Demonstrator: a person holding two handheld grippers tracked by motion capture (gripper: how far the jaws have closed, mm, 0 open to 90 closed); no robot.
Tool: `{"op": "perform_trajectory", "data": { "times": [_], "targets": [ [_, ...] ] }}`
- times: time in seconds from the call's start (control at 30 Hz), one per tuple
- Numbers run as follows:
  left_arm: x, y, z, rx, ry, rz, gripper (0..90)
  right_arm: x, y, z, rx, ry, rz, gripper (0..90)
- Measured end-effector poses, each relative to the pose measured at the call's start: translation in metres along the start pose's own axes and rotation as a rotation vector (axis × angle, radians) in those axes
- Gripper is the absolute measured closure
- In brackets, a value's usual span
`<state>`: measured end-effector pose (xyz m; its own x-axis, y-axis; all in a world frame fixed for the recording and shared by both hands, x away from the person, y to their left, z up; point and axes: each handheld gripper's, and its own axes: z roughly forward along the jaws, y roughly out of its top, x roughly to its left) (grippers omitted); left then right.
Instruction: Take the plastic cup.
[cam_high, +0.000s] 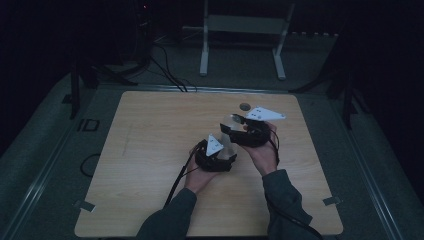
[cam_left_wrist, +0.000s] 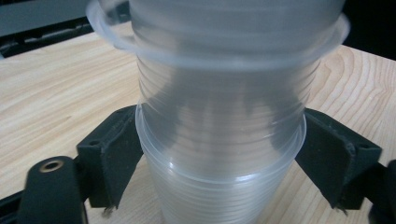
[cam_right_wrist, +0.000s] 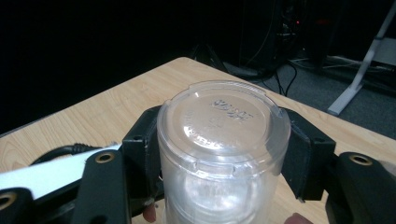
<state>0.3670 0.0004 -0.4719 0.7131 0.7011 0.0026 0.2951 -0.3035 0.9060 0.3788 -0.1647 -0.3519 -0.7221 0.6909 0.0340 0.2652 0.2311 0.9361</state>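
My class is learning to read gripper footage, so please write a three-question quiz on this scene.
1. True or false: the table has a wooden top.
2. What does the right gripper clamp? A) a metal can B) a clear plastic cup, base toward the camera C) a sponge
3. In the left gripper view, what stands between the jaws of the left gripper?

Key: 1 true; 2 B; 3 nested clear cups.

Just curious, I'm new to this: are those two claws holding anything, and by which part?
Clear plastic cups, nested. Right gripper clamps one near its closed base; left gripper flanks the stack's ribbed side, grip uncertain.
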Motion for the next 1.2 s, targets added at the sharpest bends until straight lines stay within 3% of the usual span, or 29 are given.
{"op": "perform_trajectory", "data": {
  "times": [1.2],
  "targets": [
    [0.004,-0.012,-0.026,-0.025,0.003,-0.053,18.1,0.007,0.036,-0.015,-0.070,-0.005,-0.041,39.4]
  ]
}}
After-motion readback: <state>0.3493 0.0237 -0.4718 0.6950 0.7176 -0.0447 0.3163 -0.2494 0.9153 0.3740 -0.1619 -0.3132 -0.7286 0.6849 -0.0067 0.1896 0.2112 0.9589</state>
